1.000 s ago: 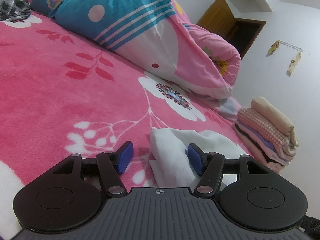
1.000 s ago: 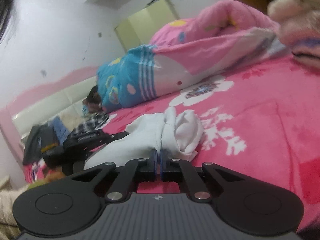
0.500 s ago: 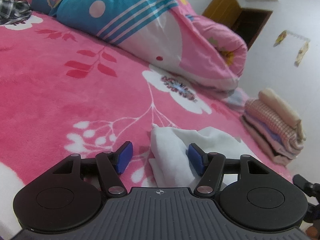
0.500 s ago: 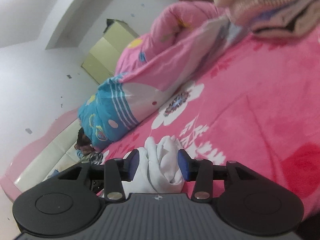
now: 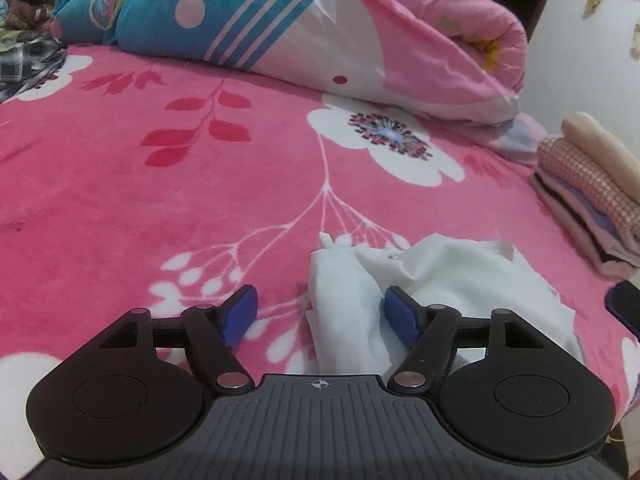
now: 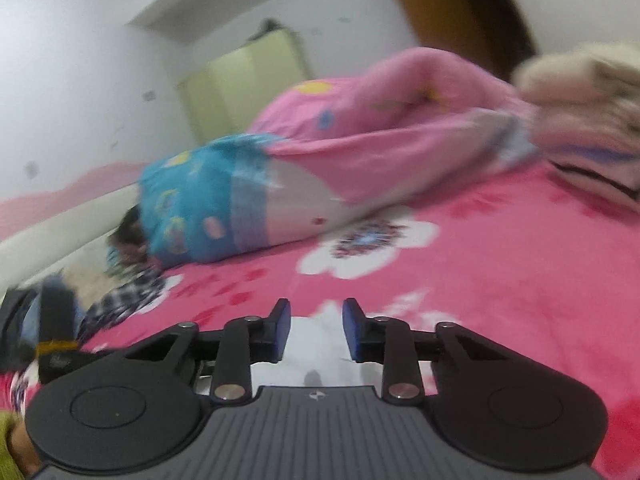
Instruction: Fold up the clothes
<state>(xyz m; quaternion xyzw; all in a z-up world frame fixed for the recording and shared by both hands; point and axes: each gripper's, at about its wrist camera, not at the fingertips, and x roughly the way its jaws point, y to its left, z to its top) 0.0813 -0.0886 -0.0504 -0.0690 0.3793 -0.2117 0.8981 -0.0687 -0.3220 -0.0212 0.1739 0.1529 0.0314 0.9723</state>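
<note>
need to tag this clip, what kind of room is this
Most likely a home bedroom: a bed with a pink flowered blanket, a rolled-up quilt along its far side, and a pale green wardrobe against the wall.

A big bed with a pink flowery blanket fills the room. The walls are white. A yellow-green wardrobe stands by a brown wooden door.

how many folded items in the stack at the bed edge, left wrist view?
4 visible in the stack: cream roll on top, pink checked piece under it, purple layer, pale pink at bottom. Frame edge crops the stack; more layers may be hidden.
</note>
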